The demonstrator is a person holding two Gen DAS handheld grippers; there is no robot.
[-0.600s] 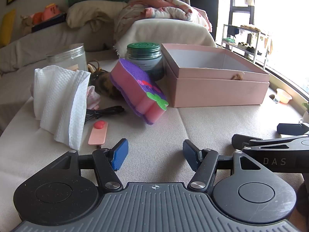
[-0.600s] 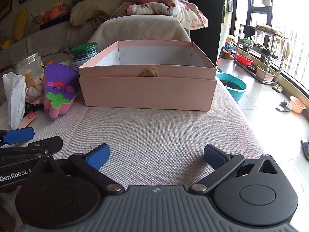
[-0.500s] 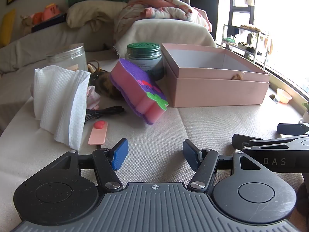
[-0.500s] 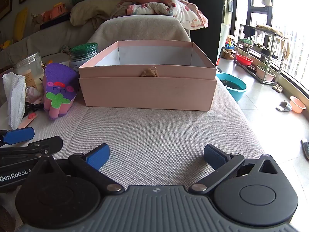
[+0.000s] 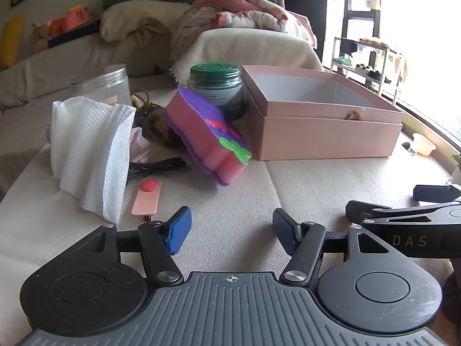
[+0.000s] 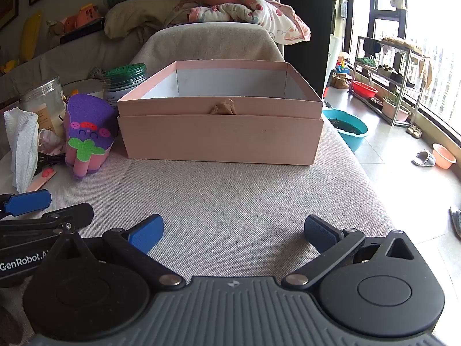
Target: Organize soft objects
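Note:
A pink and purple sponge toy [image 5: 206, 135] [image 6: 88, 134] leans tilted on the beige cloth surface, left of an open pink box [image 5: 322, 115] [image 6: 222, 124]. A white paper towel [image 5: 89, 150] [image 6: 21, 144] stands crumpled further left, with a dark brown soft thing [image 5: 157, 127] behind the sponge. My left gripper [image 5: 230, 230] is open and empty, low over the cloth in front of the sponge. My right gripper [image 6: 232, 232] is open wide and empty, facing the box's front wall. Each gripper shows at the edge of the other's view.
A green-lidded jar [image 5: 216, 86] and a clear jar [image 5: 100, 86] stand behind the sponge. A black cable [image 5: 155, 165] and a pink strip with a red blob [image 5: 147, 197] lie near the towel. Piled bedding sits behind; the floor drops off on the right.

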